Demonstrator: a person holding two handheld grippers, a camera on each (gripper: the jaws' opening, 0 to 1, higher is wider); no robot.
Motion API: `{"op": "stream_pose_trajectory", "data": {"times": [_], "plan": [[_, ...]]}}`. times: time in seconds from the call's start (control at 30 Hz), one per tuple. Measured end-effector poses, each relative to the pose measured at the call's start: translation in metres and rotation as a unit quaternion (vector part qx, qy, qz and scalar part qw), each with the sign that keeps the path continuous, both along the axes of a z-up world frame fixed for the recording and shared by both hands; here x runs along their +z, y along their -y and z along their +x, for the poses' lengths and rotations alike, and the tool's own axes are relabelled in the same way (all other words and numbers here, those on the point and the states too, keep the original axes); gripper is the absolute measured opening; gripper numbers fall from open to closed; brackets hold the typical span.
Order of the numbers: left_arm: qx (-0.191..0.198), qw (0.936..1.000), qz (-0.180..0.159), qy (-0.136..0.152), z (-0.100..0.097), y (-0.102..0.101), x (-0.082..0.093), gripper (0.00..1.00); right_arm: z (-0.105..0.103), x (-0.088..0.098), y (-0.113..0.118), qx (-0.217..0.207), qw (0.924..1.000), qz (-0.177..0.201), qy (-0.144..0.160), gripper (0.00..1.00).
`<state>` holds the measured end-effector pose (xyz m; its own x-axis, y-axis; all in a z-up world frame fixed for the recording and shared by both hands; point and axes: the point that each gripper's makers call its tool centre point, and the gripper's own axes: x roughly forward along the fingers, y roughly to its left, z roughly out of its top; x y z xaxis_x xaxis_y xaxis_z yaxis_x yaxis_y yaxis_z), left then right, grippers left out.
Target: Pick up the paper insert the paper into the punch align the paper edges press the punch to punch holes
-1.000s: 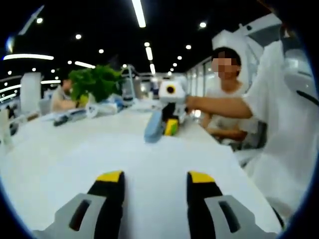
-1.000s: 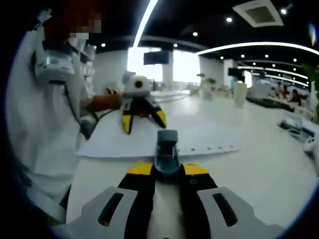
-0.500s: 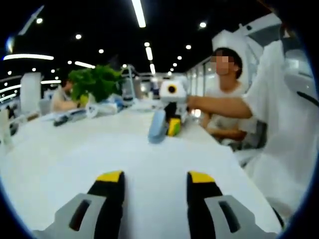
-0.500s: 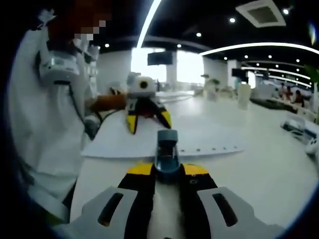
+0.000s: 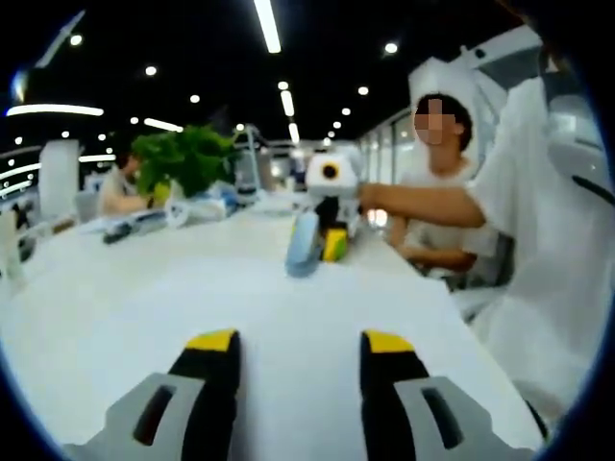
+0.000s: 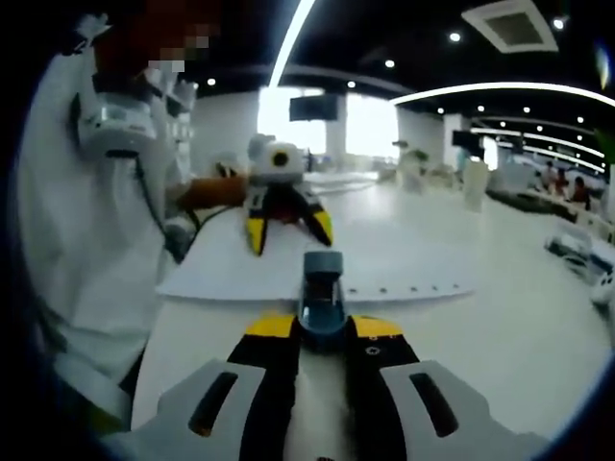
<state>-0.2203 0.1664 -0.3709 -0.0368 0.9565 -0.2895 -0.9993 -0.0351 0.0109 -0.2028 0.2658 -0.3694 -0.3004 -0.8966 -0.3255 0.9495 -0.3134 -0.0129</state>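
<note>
A: What's the biggest thing here?

B: The white desk [image 5: 115, 288], long and broad, running off under ceiling lights. On it lies the paper [image 6: 384, 264], a wide white sheet flat on the top, with a row of small holes along the edge that faces the right gripper view.

A: Who's about?

B: The person in a white top [image 5: 548, 250], at the right of the left gripper view, with one arm reaching out over the desk. Another person [image 5: 437, 206] sits beyond that arm, and a third sits far off by a green plant [image 5: 187, 158].

A: And the left hand-held gripper [image 5: 300, 370]?

B: Its two yellow-tipped jaws stand apart with nothing between them, low over the sheet. From the right gripper view it [image 6: 285, 223] hangs over the far part of the paper, jaws spread; whether the tips touch the sheet I cannot tell.

A: The right hand-held gripper [image 6: 322, 327]?

B: Clamped on the punch [image 6: 322, 293], a small grey-blue one, squeezed between both yellow tips. In the left gripper view the same hand-held gripper [image 5: 329, 235] and punch [image 5: 304, 245] sit across the desk, the punch tilted up on end.

A: Where's the punch against the paper?

B: It sits in front of the holed edge; touching or lifted clear of it, I cannot tell
</note>
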Motion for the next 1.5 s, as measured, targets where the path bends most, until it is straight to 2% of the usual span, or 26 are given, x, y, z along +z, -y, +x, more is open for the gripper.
{"op": "stream_pose_trajectory", "data": {"times": [0.3, 0.4, 0.5, 0.6, 0.7, 0.8, 0.83, 0.9, 1.03, 1.1, 1.5], "plan": [[-0.001, 1.0000, 0.001, -0.001, 0.000, -0.001, 0.000, 0.51, -0.002, -0.001, -0.002, -0.006, 1.0000, 0.001, 0.001, 0.23], [-0.007, 0.9999, 0.004, -0.013, 0.002, -0.001, 0.001, 0.52, -0.003, 0.001, -0.004, -0.017, 0.9998, -0.004, 0.003, 0.25], [-0.012, 0.9997, 0.006, -0.021, 0.004, 0.000, 0.002, 0.54, -0.004, 0.009, -0.007, -0.050, 0.9971, -0.036, 0.045, 0.35], [-0.018, 0.9996, 0.014, -0.016, 0.007, -0.001, 0.005, 0.56, 0.001, 0.012, -0.013, -0.055, 0.9978, -0.029, 0.024, 0.34], [-0.015, 0.9995, 0.026, -0.008, 0.004, 0.000, 0.011, 0.55, 0.006, 0.011, -0.015, -0.063, 0.9975, -0.025, 0.021, 0.33], [-0.008, 0.9995, 0.030, -0.002, 0.002, 0.000, 0.012, 0.55, 0.007, 0.003, -0.019, -0.063, 0.9977, 0.013, -0.023, 0.26], [-0.007, 0.9996, 0.026, -0.004, 0.001, 0.000, 0.010, 0.54, 0.006, -0.003, -0.021, -0.067, 0.9973, 0.025, -0.016, 0.26], [-0.007, 0.9997, 0.023, -0.006, 0.001, 0.000, 0.009, 0.54, 0.007, -0.004, -0.018, -0.071, 0.9974, 0.011, 0.000, 0.26], [-0.005, 0.9998, 0.016, -0.006, 0.001, 0.001, 0.006, 0.55, 0.006, -0.003, -0.015, -0.071, 0.9973, 0.014, -0.008, 0.24], [-0.003, 0.9999, 0.002, -0.013, 0.000, 0.001, 0.000, 0.54, 0.007, -0.002, -0.010, -0.067, 0.9977, 0.004, 0.005, 0.23], [-0.006, 1.0000, 0.002, -0.006, 0.003, 0.004, 0.004, 0.52, 0.002, -0.001, -0.005, -0.061, 0.9981, -0.002, 0.012, 0.21]]}}
